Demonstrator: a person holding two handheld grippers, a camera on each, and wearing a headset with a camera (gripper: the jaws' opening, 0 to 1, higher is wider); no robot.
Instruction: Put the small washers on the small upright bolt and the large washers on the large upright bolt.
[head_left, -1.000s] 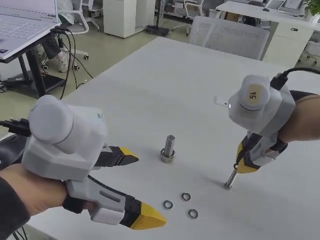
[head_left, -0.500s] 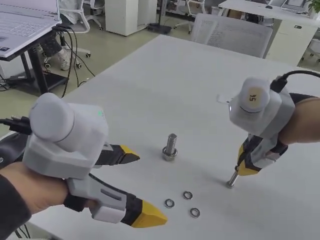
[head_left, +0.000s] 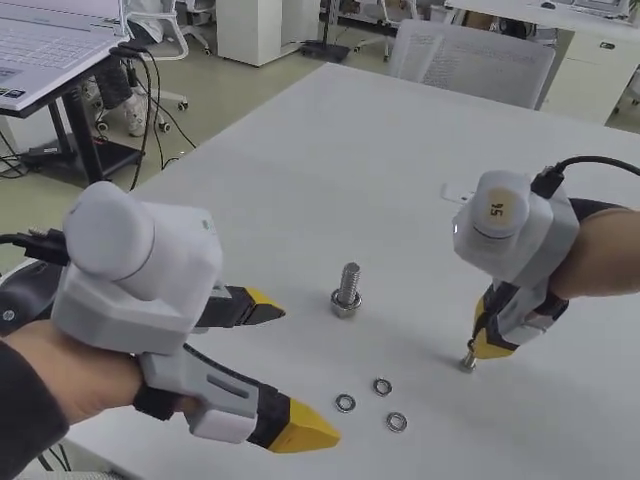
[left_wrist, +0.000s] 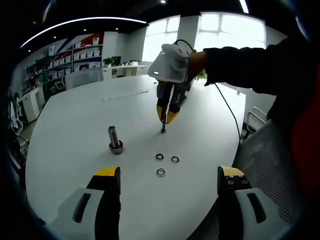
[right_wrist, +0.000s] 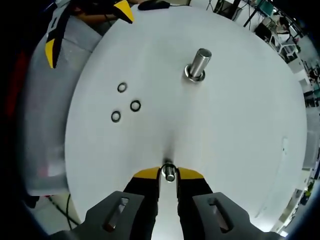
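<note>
On a white tabletop (head_left: 350, 170), the right gripper (right_wrist: 168, 175) is pinching the small bolt (head_left: 467, 361) near its upper end. Its yellow fingers (right_wrist: 147, 175) are clamped on the shank, and the bolt's lower end, seemingly the wider head, is touching the surface. The left gripper (head_left: 298, 372) is hovering low at the near side with its fingers spread wide and nothing between them. Three small washers (head_left: 345, 403) are lying flat in a loose cluster between the two grippers, none touching another. The large bolt (head_left: 348, 290) is standing upright beyond them, well apart from the small one, with a ring at its foot — head or washer, it cannot be told.

The step in hand appears to be standing the small bolt on its head. Doing it well likely means bringing the shank plumb and feeling the head sit flat before letting go. The fingers should then open slowly and evenly and lift straight up — a sideways drag could topple so slim a bolt. The washers, thin and flat on the surface, will probably need a steep approach and a pinch across the rim.
</note>
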